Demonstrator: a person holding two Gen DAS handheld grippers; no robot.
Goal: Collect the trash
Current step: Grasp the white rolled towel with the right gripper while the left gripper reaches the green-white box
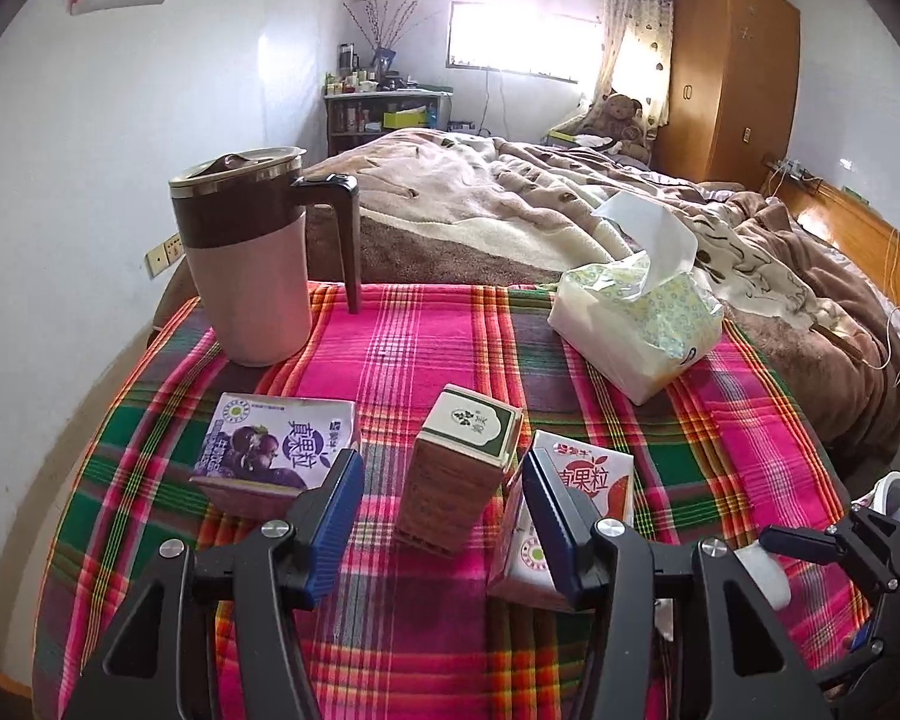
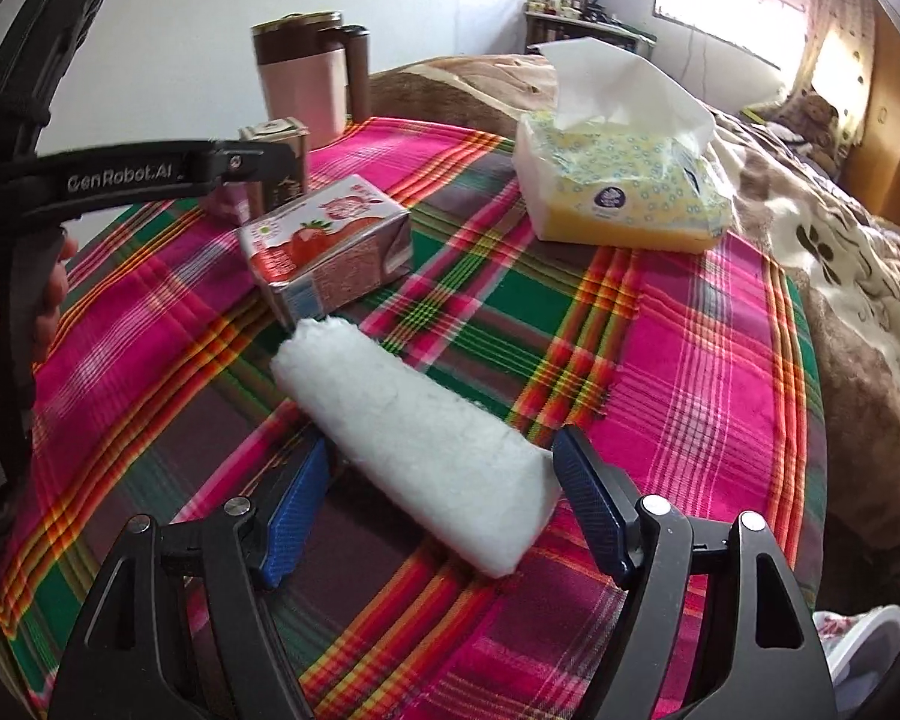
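white wadding roll (image 2: 414, 438) lies on the plaid desk (image 2: 660, 360), between the right tool (image 2: 435, 504) pads, jaws spread, not pressing. likely light, soft and compressible (grip mid-length). left tool (image 1: 444, 516) parted, empty, before the brown carton (image 1: 456, 474).

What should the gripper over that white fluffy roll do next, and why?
Probably close. The right gripper is open, its blue pads either side of the white roll on the plaid cloth, not yet pressing it. Closing would likely secure this piece of trash for lifting.
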